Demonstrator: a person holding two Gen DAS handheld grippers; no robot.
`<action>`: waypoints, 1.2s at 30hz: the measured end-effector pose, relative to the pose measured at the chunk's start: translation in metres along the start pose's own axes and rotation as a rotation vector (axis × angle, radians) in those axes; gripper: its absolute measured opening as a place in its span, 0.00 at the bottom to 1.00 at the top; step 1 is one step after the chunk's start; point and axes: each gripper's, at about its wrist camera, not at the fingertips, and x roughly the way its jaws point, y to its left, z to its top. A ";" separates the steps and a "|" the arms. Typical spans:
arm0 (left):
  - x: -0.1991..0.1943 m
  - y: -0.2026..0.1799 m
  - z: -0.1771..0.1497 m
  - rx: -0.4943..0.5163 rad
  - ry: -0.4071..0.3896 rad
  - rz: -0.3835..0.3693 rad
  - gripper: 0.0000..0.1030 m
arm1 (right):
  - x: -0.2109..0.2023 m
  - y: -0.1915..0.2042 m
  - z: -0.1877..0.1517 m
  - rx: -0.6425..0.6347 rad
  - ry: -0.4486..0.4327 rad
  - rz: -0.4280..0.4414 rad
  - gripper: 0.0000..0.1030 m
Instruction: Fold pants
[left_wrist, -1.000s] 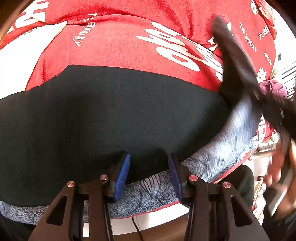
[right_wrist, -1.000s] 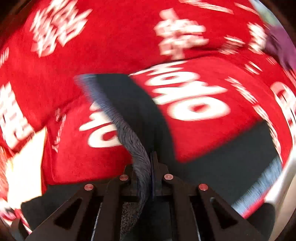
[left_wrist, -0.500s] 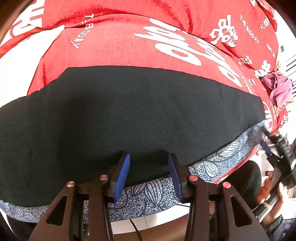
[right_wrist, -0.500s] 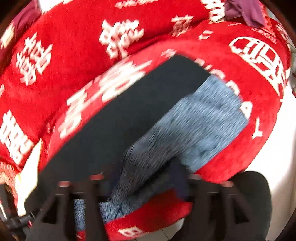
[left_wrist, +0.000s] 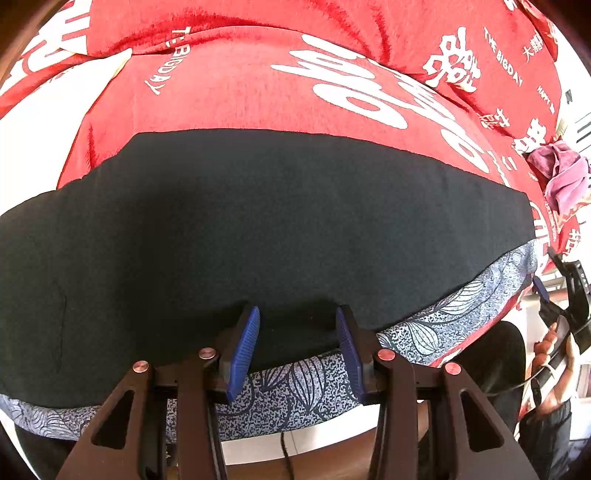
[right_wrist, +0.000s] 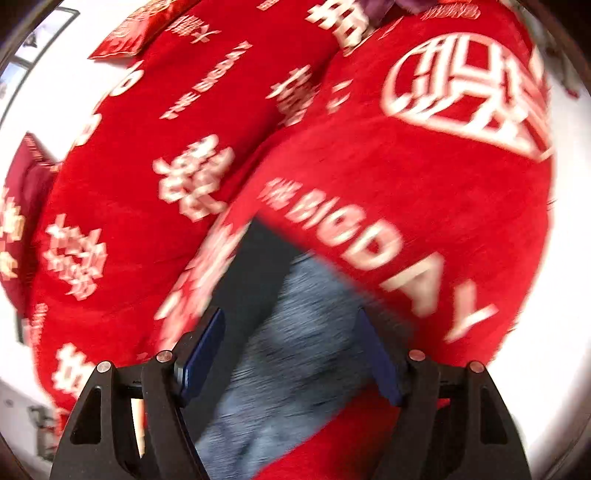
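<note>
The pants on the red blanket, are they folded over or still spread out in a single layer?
Folded: the pants show a dark layer lying over the leaf-patterned side, whose edge peeks out along the near border.

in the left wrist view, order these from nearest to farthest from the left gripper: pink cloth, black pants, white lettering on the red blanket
From the left gripper:
1. black pants, right under and ahead of the fingertips
2. white lettering on the red blanket, beyond the pants' far edge, upper middle
3. pink cloth, far off at the right edge
</note>
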 end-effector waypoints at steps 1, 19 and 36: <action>0.000 0.000 0.000 0.003 0.000 0.006 0.44 | 0.004 -0.005 0.003 0.005 0.010 -0.032 0.76; 0.004 -0.015 0.000 0.025 0.004 0.047 0.61 | 0.018 0.028 0.000 -0.362 0.038 -0.103 0.31; 0.005 -0.015 0.001 0.035 0.008 0.050 0.73 | -0.062 0.069 0.019 -0.436 -0.019 0.007 0.11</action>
